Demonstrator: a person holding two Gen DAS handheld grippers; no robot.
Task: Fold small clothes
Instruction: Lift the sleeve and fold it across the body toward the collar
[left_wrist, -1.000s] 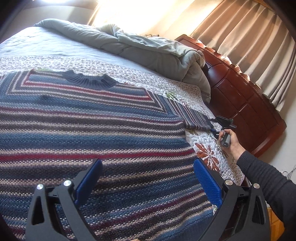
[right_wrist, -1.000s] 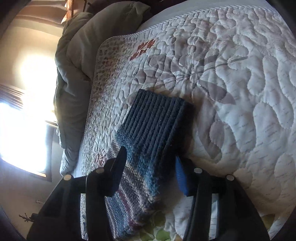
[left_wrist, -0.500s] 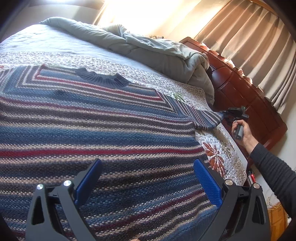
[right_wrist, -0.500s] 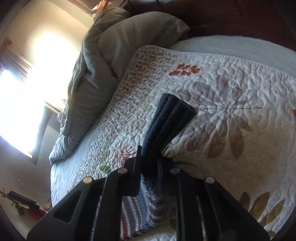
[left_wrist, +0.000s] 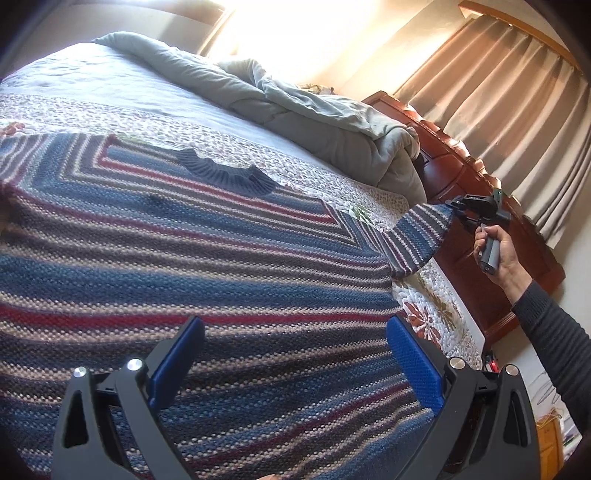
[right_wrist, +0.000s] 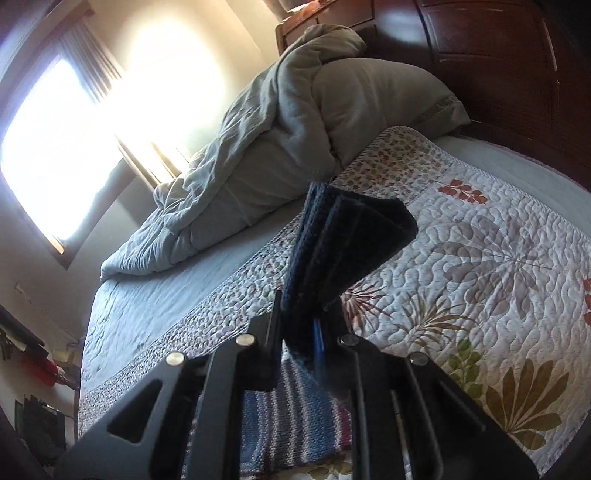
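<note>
Sunny bed (left_wrist: 110, 85), big stripy sweater (left_wrist: 221, 266). Right claw (right_wrist: 299, 328) pinches the sleeve cuff (right_wrist: 343, 236); left claw (left_wrist: 295, 362) gapes empty. Pull hard and the cuff could slip free.

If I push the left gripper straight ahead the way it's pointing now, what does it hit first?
Most likely the striped sweater spread on the bed: the open left gripper angles down at its body, nothing between. Exact landing spot is unclear.

A bedroom in a home: a bed (left_wrist: 110, 92) with a floral quilted bedspread (right_wrist: 480, 258), a rumpled grey-green duvet (left_wrist: 314, 122) heaped by a dark carved wooden headboard (left_wrist: 461, 177), pleated beige curtains (left_wrist: 509, 96), and a sunlit window (right_wrist: 55, 155).
</note>
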